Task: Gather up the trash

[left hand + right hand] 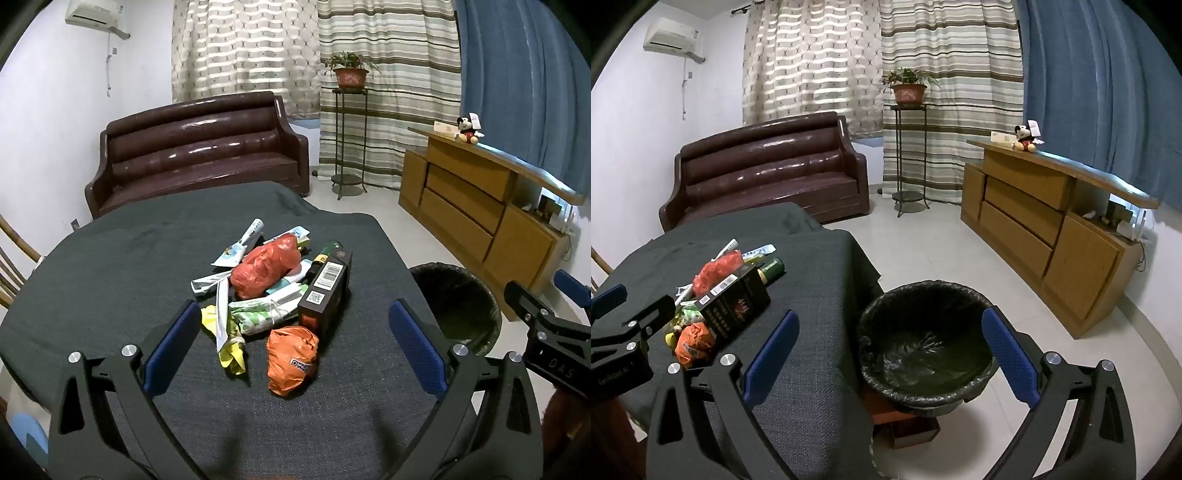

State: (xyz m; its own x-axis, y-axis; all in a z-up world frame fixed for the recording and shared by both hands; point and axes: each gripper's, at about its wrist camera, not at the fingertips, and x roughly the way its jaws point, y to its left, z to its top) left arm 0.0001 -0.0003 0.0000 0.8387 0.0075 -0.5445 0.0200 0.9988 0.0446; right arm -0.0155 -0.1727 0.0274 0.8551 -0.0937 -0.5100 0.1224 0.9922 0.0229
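A pile of trash lies on the dark table (110, 295): an orange wrapper (291, 360) nearest me, a black box (327, 291), a red bag (266, 269), a yellow wrapper (232, 354), a green bottle (327, 253) and several white wrappers. My left gripper (295, 343) is open and empty, just short of the orange wrapper. My right gripper (890, 350) is open and empty above the bin (923, 343), which is lined with a black bag and stands right of the table. The pile shows at the left of the right wrist view, with the black box (735, 299).
A brown sofa (199, 151) stands behind the table. A wooden cabinet (1045, 229) with a stuffed toy (1025, 138) lines the right wall. A plant stand (908, 155) is by the curtains. A small brown box (908, 424) sits under the bin.
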